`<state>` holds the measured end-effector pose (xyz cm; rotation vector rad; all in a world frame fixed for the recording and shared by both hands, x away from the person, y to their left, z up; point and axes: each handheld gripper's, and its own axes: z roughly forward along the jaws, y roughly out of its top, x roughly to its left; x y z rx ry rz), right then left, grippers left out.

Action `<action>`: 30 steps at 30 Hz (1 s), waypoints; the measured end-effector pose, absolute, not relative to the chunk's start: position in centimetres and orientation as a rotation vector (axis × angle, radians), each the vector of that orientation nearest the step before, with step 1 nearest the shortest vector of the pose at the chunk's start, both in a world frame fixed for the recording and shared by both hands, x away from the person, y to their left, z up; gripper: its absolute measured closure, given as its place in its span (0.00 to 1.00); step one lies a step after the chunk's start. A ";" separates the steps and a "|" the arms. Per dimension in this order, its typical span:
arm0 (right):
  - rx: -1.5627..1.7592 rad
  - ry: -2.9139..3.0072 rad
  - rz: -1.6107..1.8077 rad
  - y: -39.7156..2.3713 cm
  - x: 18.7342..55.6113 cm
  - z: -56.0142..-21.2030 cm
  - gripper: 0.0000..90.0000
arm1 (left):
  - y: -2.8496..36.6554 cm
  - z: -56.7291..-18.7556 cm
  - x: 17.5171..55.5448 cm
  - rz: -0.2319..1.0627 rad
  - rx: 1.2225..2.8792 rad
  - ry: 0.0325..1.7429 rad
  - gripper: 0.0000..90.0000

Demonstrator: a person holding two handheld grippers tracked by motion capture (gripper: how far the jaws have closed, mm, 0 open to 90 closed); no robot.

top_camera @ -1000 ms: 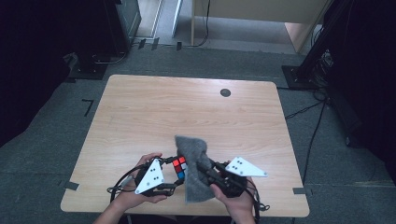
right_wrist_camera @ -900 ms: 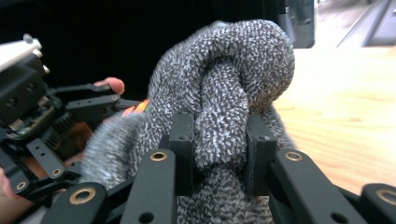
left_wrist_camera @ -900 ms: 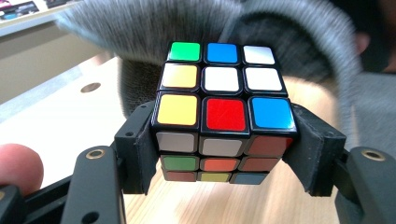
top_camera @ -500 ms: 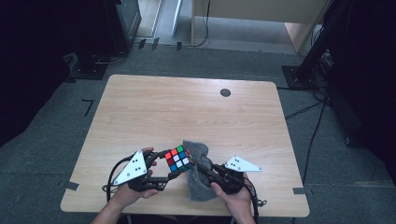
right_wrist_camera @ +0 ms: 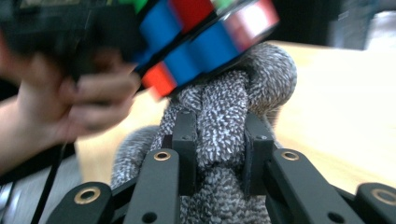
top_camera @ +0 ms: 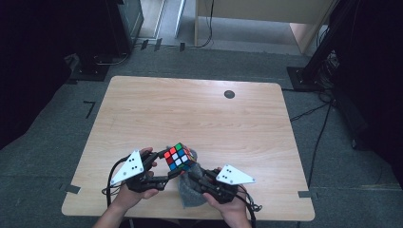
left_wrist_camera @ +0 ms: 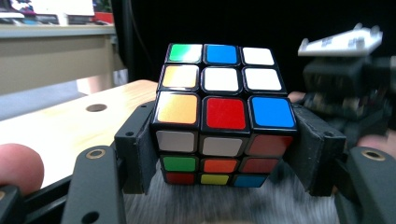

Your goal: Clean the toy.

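Since the earlier frame, both hands have drawn back toward the near edge of the table, the grey cloth [top_camera: 190, 192] has sunk from hanging upright to a bunched heap, and the cube [top_camera: 178, 157] has turned to show a fuller face.

Nearest the person, the right gripper [top_camera: 194, 179] pinches a thick fold of the cloth [right_wrist_camera: 223, 135] between its black jaws. The jaws have just been closing on it. The cloth looks soft and nubbly, a speckled grey and white weave, rolled into rounded ropes.

Beside it, the left gripper [top_camera: 167, 166] clamps the cube [left_wrist_camera: 224, 116] firmly by two opposite sides, with flat matt black pads [left_wrist_camera: 140, 149] pressed against them. The cube is a glossy plastic three-by-three puzzle with black edges and scrambled square stickers in green, blue, white, orange, red and yellow. It is held tilted above the near middle of the table, touching the top of the cloth.

Each gripper carries a flat grey three-cornered plate [top_camera: 129, 167].

Farther off, the pale wooden table [top_camera: 199, 118] has smooth, lightly grained boards and rounded corners, with a small dark round hole [top_camera: 229, 94] near its far edge.
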<state>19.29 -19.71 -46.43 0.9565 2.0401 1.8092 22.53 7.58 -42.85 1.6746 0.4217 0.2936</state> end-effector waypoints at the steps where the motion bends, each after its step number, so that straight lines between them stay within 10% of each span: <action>1: 0.965 2.026 1.807 -19.9 19.3 -46.4 0.81 | 7.5 -42.9 22.6 0.290 1.674 0.421 0.38; 10: 0.879 2.202 1.705 -17.0 18.9 -47.5 0.80 | 7.7 -43.3 23.0 0.327 1.677 0.488 0.38; 30: 1.384 1.796 1.229 -30.5 23.0 -48.2 0.79 | 9.5 -48.5 27.8 0.585 1.878 0.972 0.38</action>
